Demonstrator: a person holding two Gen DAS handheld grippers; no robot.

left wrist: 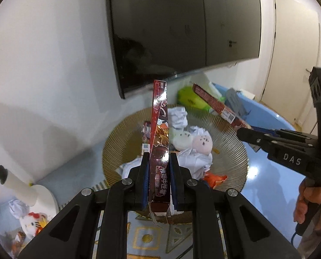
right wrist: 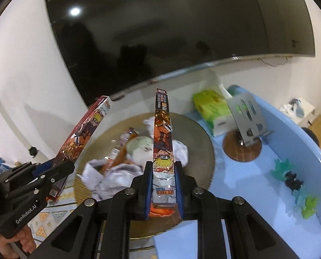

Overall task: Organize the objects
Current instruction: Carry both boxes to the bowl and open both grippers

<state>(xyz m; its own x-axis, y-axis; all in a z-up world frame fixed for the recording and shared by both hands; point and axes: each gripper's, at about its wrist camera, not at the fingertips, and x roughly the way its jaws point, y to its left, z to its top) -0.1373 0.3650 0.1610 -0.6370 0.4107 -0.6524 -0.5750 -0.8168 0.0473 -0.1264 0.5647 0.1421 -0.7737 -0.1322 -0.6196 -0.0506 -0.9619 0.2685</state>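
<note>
My left gripper (left wrist: pixel 159 168) is shut on a long dark-red pen box (left wrist: pixel 158 133), holding it upright above a gold ribbed bowl (left wrist: pixel 121 142). My right gripper (right wrist: pixel 163 185) is shut on a second long box with an orange cartoon print (right wrist: pixel 163 138), also held over the bowl (right wrist: pixel 199 133). Each gripper shows in the other's view: the right one (left wrist: pixel 242 133) with its box (left wrist: pixel 218 105), the left one (right wrist: pixel 59 168) with its box (right wrist: pixel 84 131). The bowl holds crumpled white paper (left wrist: pixel 195 161), two round plush buns (left wrist: pixel 192 140) and snack wrappers.
A blue table (right wrist: pixel 246 183) carries a green tissue pack (right wrist: pixel 212 108), a metal stand on a wooden base (right wrist: pixel 244 129) and small figurines (right wrist: pixel 294 181). A large dark TV (left wrist: pixel 182 28) hangs on the wall behind. A Hello Kitty plush (left wrist: pixel 34 222) lies lower left by a white lamp base.
</note>
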